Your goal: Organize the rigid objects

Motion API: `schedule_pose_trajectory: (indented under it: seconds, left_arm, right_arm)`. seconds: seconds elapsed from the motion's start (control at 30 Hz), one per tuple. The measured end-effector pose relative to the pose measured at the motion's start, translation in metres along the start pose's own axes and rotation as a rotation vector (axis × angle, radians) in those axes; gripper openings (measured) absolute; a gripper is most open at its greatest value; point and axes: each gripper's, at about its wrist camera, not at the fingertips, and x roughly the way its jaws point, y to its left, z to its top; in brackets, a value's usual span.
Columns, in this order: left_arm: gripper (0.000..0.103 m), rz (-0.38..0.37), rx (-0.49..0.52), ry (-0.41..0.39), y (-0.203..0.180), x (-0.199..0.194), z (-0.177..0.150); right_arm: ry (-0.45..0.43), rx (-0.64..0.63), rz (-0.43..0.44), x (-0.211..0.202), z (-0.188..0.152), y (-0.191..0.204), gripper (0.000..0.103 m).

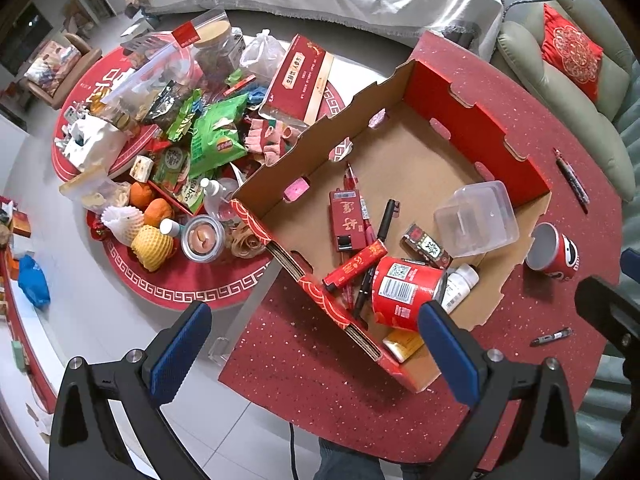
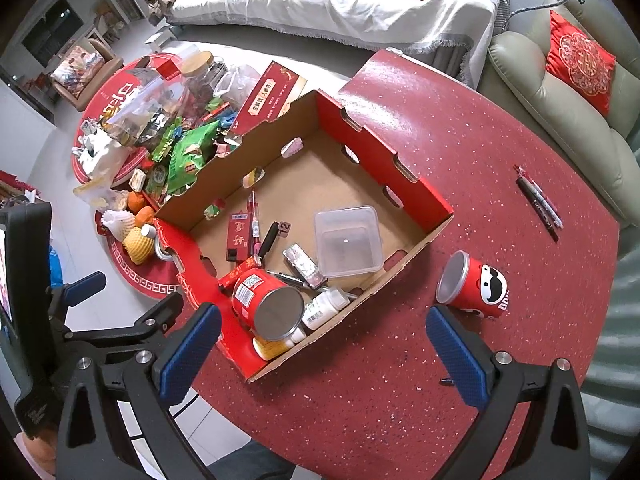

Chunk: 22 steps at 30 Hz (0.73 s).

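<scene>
Red speckled worktop (image 2: 400, 360), round-edged. Open cardboard tray box (image 2: 400, 160), red outside and brown inside, sits on it.

Inside the box: clear plastic container (image 2: 347, 240), upright, near the far-right wall. Red can (image 2: 266, 300) on its side in the near corner, metal end facing the right wrist camera. White pill bottle (image 2: 322, 308) lying just beside the can, touching it. Red flat packet (image 1: 346, 222), pens and a black marker (image 1: 385, 220) scattered mid-floor; a small foil-wrapped pack (image 2: 302, 264) between can and container, label too blurred to read.

Outside the box on the worktop: red chip cup (image 2: 476, 286) tipped on its side, open mouth toward the box, near the box's right corner. Pens (image 2: 538, 202) lying together farther right, well apart from the cup. One small marker (image 1: 554, 336) alone near the worktop edge.

Left hand-held gripper (image 1: 316, 344): released, jaws spread wide, nothing between them, over the box's near-left corner. Right hand-held gripper (image 2: 324, 350): also released and holding nothing, above the worktop by the box's near corner.
</scene>
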Motion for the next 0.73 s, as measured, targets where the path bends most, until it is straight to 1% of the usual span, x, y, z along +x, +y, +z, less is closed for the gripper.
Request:
schedule_pose_trajectory:
  seconds: [0.27, 0.4, 0.53, 0.73]
  left_arm:
    - [0.103, 0.005, 0.005, 0.005, -0.001, 0.002, 0.001]
    - [0.103, 0.011, 0.016, 0.011, -0.002, 0.005, 0.0]
    - [0.103, 0.017, 0.026, 0.021, -0.003, 0.011, -0.001]
    - [0.103, 0.021, 0.057, -0.002, -0.009, 0.011, 0.001]
  right_arm:
    - [0.019, -0.043, -0.026, 0.006, 0.008, 0.004, 0.103]
    - [0.049, -0.103, -0.071, 0.017, 0.018, 0.009, 0.103]
    - [0.059, -0.136, -0.097, 0.024, 0.026, 0.011, 0.103]
    - [0.067, -0.154, -0.107, 0.029, 0.031, 0.015, 0.103]
